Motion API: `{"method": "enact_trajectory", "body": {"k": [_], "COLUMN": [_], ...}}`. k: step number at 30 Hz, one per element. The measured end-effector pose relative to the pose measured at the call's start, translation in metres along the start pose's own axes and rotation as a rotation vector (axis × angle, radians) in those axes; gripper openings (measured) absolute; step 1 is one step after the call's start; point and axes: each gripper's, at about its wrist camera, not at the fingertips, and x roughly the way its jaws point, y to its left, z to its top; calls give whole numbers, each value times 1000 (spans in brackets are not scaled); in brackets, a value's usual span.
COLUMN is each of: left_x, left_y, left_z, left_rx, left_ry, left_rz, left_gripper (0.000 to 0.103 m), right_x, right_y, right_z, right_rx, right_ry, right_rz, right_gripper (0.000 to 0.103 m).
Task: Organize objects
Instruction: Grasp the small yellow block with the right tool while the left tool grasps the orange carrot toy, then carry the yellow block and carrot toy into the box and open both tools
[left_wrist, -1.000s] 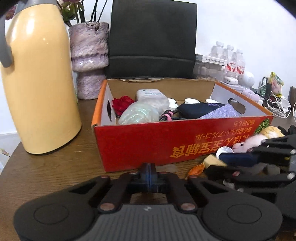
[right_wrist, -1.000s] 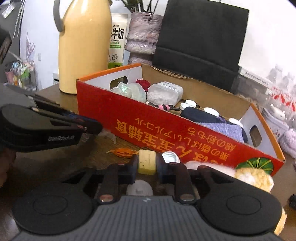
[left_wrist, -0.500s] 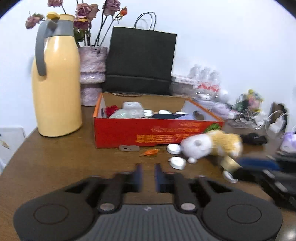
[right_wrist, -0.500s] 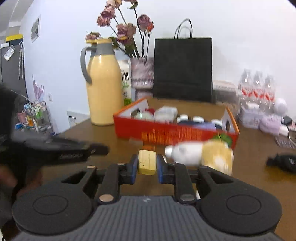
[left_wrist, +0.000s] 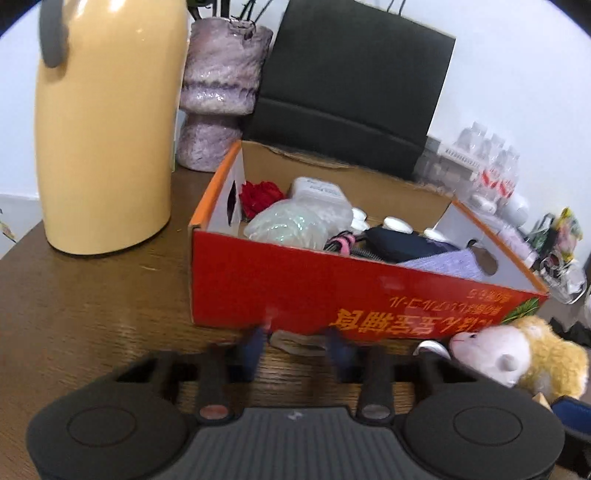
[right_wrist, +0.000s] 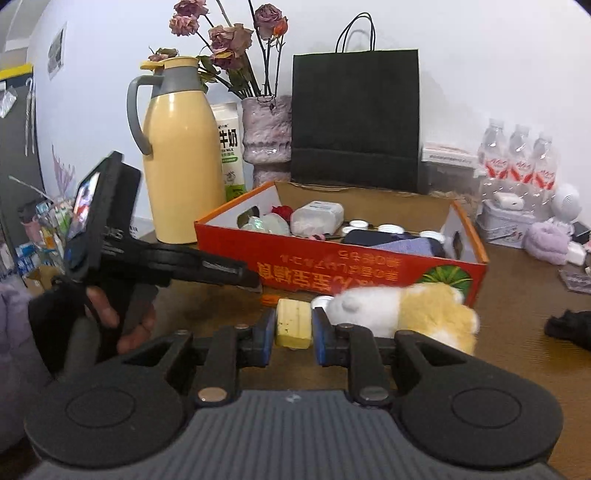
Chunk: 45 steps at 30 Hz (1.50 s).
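Note:
A red cardboard box (left_wrist: 295, 291) (right_wrist: 369, 266) on the wooden table holds several small items. My left gripper (left_wrist: 297, 341) is open and empty, its fingers on either side of a flat grey-brown band (left_wrist: 295, 339) lying against the box's front wall. My right gripper (right_wrist: 294, 326) is shut on a pale yellow block (right_wrist: 293, 324), held above the table in front of the box. A white and yellow plush toy (right_wrist: 406, 314) (left_wrist: 517, 358) lies before the box's right corner. The left gripper's body (right_wrist: 166, 258) shows at the left of the right wrist view.
A yellow thermos jug (left_wrist: 107, 122) (right_wrist: 181, 155), a purple vase (left_wrist: 221, 92), a milk carton (right_wrist: 231, 147) and a black paper bag (right_wrist: 354, 118) stand behind the box. Water bottles (right_wrist: 517, 158) and clutter fill the right. An orange scrap (right_wrist: 271, 300) and white caps (left_wrist: 428, 347) lie by the box.
My left gripper moved forward close to the box front and opened around the flat band. My right gripper stayed shut on the yellow block, a little nearer the box and plush.

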Motion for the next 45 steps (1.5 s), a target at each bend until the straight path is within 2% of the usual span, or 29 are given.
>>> {"method": "enact_trajectory", "body": {"k": [1,4,6,8,11,13,19,23,27,30,33,36,39,42,43,45], "left_x": [1,-7,-17,-37,-69,-85,-169,-216,-247,-258,-252,-235,-201,-153,-129,-83], "left_y": [-1,-1,1,0,-4,-6,-16,-26,-34,-38,-39,-35,-29,-32,-33,-37], "left_z": [0,-3,-5,-11,-22,-27,-57,-96,-126,-129,-117,-83,-25,35,53,77], "left_rx": [2,4,-24,-8,14,1,-45,-102,-74,-38,-24,5,34,83,88,107], "left_ry": [7,18,15,-16,-63,-56,-111,-76,-59,-81,-106,-134,-163,-194,-187,-119], "left_rz": [16,1,-39,-56,-75,-75,-175,-248,-252,-241,-241,-274,-328,-298,-278,-255], "left_gripper": [0,0,0,0,0,0,0,0,0,0,0,0,0,0,0,1], "right_x": [3,13,13,6,-13,-25,-75,-119,-154,-161,-161,-152,-128,-88,-71,-32], "right_y": [1,3,4,7,10,11,17,28,35,33,34,24,5,-24,-35,-63], "right_z": [-2,-10,-16,-18,-18,-18,-20,-38,-62,-73,-72,-52,-10,42,58,88], "right_rx": [7,21,29,28,23,26,20,-3,39,60,56,42,-9,-42,-37,10], "right_ry": [2,24,39,28,-9,-21,-60,-68,-45,-16,-27,-67,-100,-112,-104,-67], "right_rz": [7,24,39,41,40,42,31,13,18,15,1,12,3,-27,-48,-70], "right_gripper": [22,22,22,22,22,22,22,22,22,22,22,22,22,22,22,22]}}
